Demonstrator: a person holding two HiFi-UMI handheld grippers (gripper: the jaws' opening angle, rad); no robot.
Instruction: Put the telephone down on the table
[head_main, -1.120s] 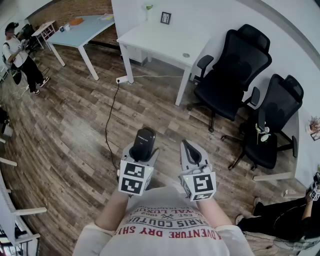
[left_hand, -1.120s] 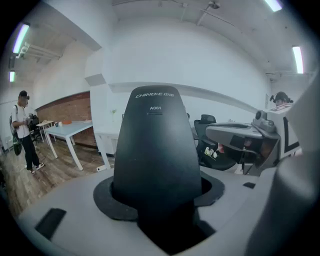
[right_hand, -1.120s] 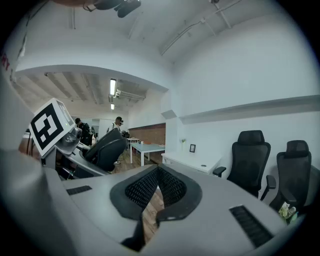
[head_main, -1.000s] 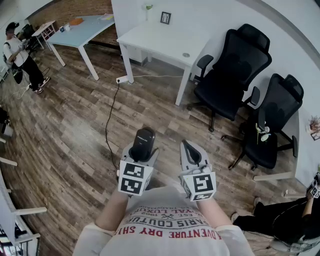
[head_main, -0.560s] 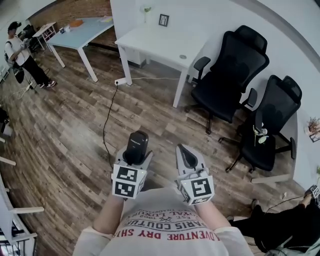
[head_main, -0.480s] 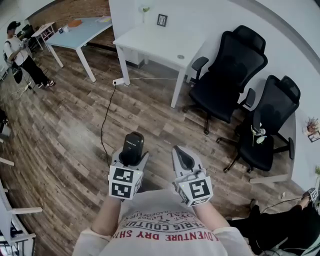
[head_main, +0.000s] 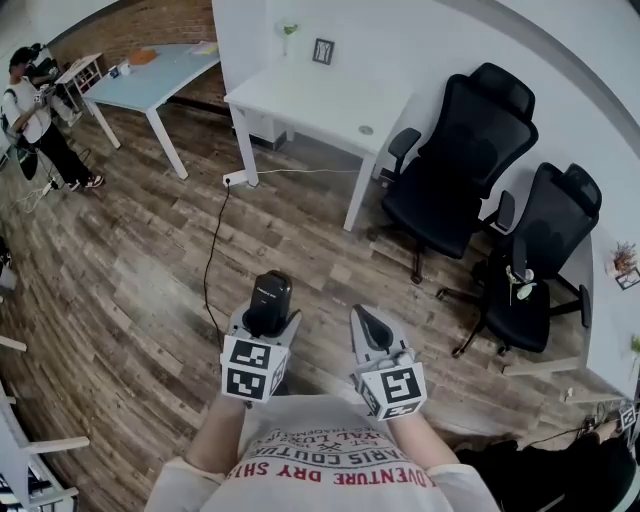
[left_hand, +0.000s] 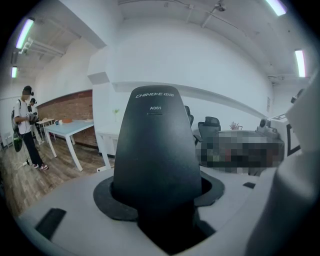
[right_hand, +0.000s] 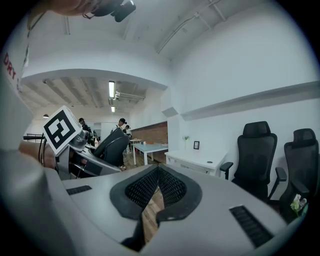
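Note:
A black telephone handset (head_main: 269, 296) stands upright between the jaws of my left gripper (head_main: 265, 312), which is shut on it and held in front of my chest, above the wooden floor. In the left gripper view the telephone (left_hand: 157, 150) fills the middle, with the pads clasping its lower part. My right gripper (head_main: 368, 326) is beside it, shut with nothing in it; its ribbed pads (right_hand: 142, 189) meet at the tips. From the right gripper view, the telephone (right_hand: 109, 144) shows off to the left. The white table (head_main: 310, 95) stands some way ahead by the wall.
Two black office chairs (head_main: 466, 150) (head_main: 545, 250) stand right of the white table. A light blue table (head_main: 150, 75) is at the far left, a person (head_main: 35, 115) beside it. A dark cable (head_main: 210, 260) runs across the floor. Another person's legs (head_main: 560, 470) are at bottom right.
Both grippers have drifted slightly down and left in the head view, and the room has shifted a little. The left gripper's hold on the telephone is unchanged.

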